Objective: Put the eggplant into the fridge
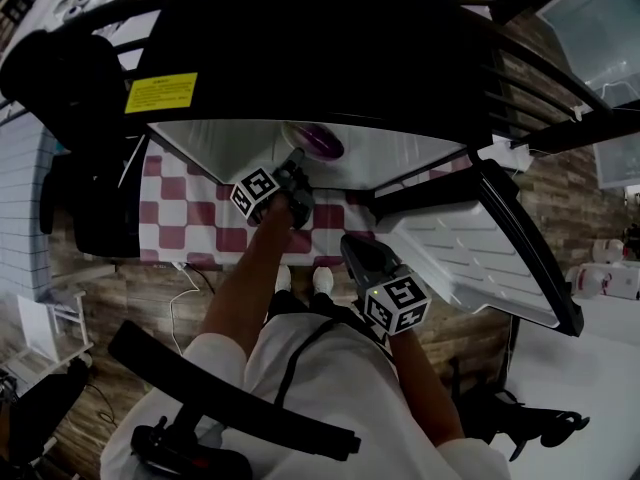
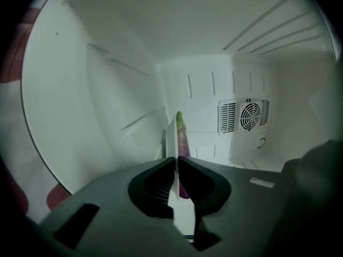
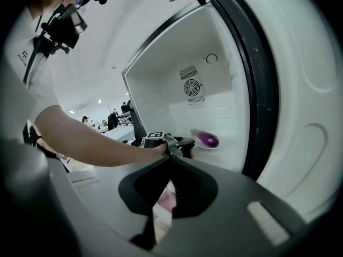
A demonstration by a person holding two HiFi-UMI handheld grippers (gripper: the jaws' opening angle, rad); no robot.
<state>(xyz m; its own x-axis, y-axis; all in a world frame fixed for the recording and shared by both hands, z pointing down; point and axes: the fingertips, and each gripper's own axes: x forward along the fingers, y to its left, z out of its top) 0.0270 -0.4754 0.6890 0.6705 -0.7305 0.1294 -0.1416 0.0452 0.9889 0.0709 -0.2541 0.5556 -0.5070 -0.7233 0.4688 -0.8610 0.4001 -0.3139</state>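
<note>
L gripper [image 2: 176, 160]: fingers [image 2: 206, 183] were closed to a thin slit w/ a thin white edge pinched between them, prob. the rim of the plate [image 3: 204, 147], though the edge-on view left that short of certain. The eggplant [image 3: 208, 139] lay on that plate, purple body w/ its green end pointing away from the L fingers, inside the fridge [image 3: 161, 90]. Plate sat low in the compartment, in front of the back wall w/ the fan vent [image 2: 244, 116]. Couldn't tell if the plate rested on the fridge floor or hung just above it. L marker cube [image 1: 255, 190] was just outside the fridge's front edge, the person's forearm [image 3: 91, 138] reaching in behind it.

R gripper [image 3: 172, 162]: fingers [image 3: 187, 189] were pressed together at the tips, nothing between them. It hung outside the fridge, well apart from the plate, pointing toward the opening. R marker cube [image 1: 397, 305] was near the person's body, beside the lower edge of the open fridge door [image 1: 470, 258].

Below the fridge's front edge lay a red-white checked cloth [image 1: 190, 218].
</note>
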